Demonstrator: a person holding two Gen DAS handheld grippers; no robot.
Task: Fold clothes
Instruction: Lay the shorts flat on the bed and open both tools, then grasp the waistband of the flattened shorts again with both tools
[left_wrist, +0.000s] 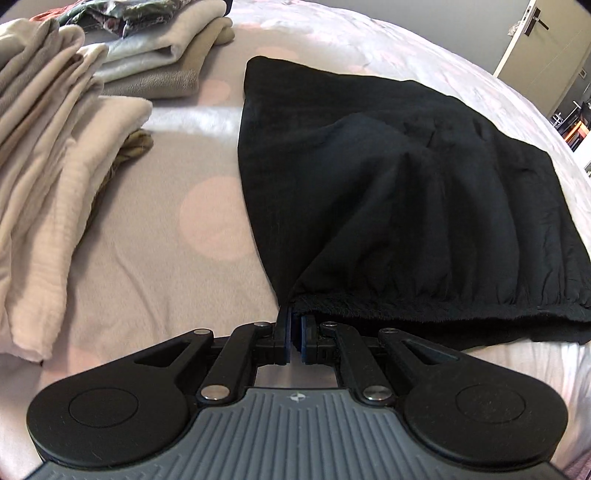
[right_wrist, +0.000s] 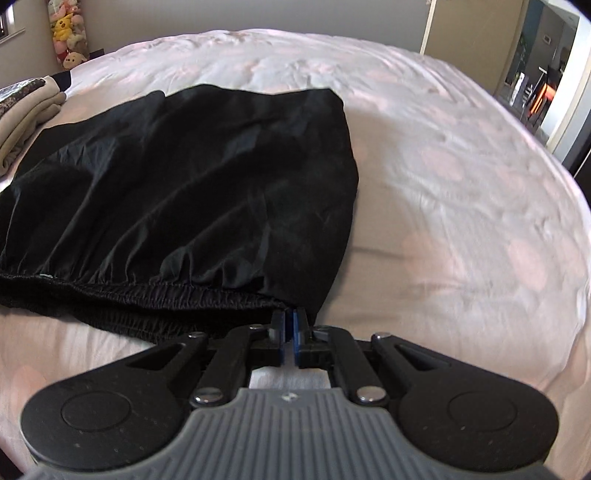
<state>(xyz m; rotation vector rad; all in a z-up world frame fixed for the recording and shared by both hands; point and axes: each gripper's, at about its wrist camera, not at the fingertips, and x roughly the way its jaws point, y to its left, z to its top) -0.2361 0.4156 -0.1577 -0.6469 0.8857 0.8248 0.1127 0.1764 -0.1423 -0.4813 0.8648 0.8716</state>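
Black garment (left_wrist: 424, 192) spread mid-frame on bed (left_wrist: 155, 236), not yet folded small. Left claw (left_wrist: 294, 325) clamped on one waistband corner, right claw (right_wrist: 290, 325) on the other. Folded beige stacks (left_wrist: 55, 147) upper left, so apparently partway through the pile.

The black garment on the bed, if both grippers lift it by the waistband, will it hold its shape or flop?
Likely floppy: the black garment already drapes in soft wrinkles. It looks thin and light, so the left gripper and right gripper should manage. Its slight sheen hints it may slip.
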